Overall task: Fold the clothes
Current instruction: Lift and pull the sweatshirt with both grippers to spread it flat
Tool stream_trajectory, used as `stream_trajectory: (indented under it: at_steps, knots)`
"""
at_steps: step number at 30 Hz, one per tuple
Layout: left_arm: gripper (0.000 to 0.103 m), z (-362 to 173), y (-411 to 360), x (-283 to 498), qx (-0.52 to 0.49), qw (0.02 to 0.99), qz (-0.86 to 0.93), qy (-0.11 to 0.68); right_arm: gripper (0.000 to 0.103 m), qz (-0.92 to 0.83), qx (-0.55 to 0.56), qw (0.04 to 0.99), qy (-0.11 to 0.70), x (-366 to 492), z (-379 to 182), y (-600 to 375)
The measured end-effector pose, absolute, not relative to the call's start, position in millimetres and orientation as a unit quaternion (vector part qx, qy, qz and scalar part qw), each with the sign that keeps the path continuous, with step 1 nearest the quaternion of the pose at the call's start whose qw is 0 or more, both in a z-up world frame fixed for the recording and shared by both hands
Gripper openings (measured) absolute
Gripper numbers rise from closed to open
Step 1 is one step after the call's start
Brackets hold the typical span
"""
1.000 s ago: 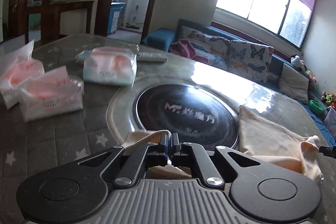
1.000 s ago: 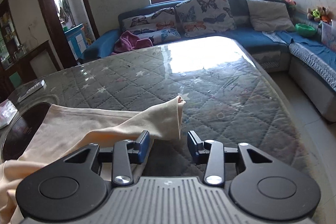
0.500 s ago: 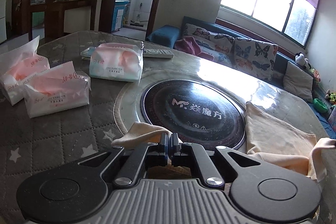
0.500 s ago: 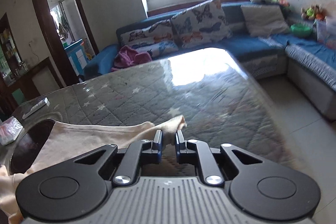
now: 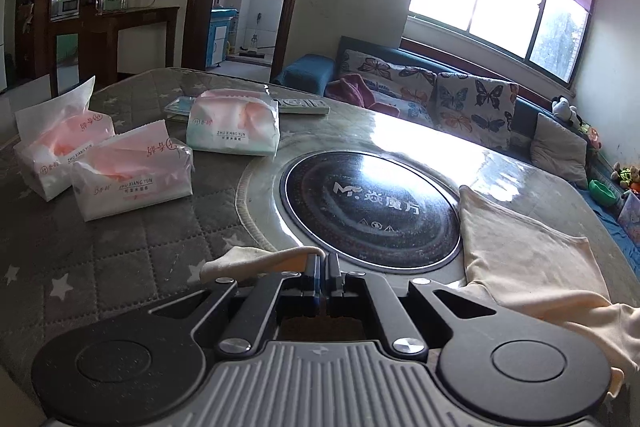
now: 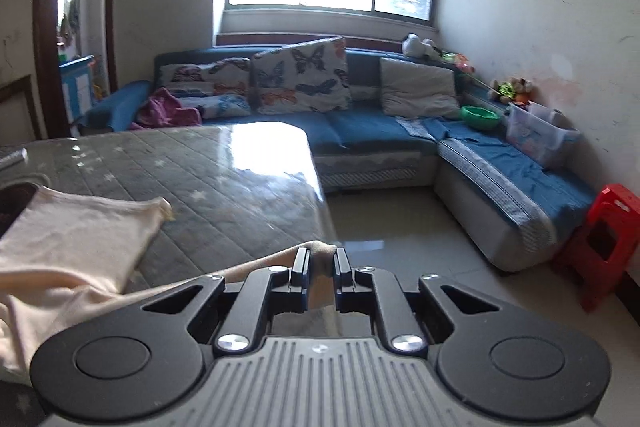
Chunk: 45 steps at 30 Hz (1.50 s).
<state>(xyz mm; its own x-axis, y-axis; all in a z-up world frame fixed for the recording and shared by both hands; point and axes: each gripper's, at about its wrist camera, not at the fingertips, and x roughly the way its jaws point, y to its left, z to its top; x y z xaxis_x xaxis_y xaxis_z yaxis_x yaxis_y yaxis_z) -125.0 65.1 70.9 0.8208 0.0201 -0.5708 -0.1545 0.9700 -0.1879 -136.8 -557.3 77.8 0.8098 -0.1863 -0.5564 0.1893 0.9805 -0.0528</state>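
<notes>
A cream garment (image 5: 528, 259) lies on the quilted table, to the right of the black round cooktop (image 5: 370, 211). My left gripper (image 5: 323, 267) is shut on one end of the garment, which sticks out left of the jaws. My right gripper (image 6: 321, 259) is shut on another end of the garment (image 6: 72, 239), lifted over the table's right edge. The cloth runs from the right jaws down to the left, where the rest lies spread on the table.
Three tissue packs (image 5: 132, 171) and a remote (image 5: 304, 105) lie on the table's left and far side. A blue corner sofa (image 6: 400, 131) with cushions stands beyond the table. A red stool (image 6: 604, 239) stands on the tiled floor at right.
My right gripper closed on the garment's end, then lifted and swung right toward the table edge. My left gripper stayed shut on its end and rose slightly.
</notes>
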Motion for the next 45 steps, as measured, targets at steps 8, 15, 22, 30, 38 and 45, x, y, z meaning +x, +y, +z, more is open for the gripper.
stream_trajectory:
  at_steps: [8,15,22,30,38,45]
  knots:
    - [0.002,69,71,-130,-0.117,0.945,0.049,0.301,0.010,-0.126,0.030,0.941,0.313,-158,54,-569]
    - [0.003,54,62,-119,-0.101,0.935,0.033,0.338,0.015,-0.152,0.011,0.920,0.361,-166,32,-576]
    - [0.007,60,78,-128,-0.083,0.936,0.057,0.337,0.019,-0.184,0.008,0.917,0.355,-182,32,-583]
    - [0.007,69,67,-133,-0.079,0.942,0.027,0.325,0.031,-0.146,0.039,0.926,0.345,-174,30,-579]
    - [0.008,65,43,-123,-0.076,0.940,-0.011,0.334,0.032,-0.122,0.096,0.927,0.341,-177,15,-586]
    - [0.008,63,12,-119,-0.077,0.937,-0.063,0.335,0.004,-0.097,0.068,0.944,0.307,-163,34,-565]
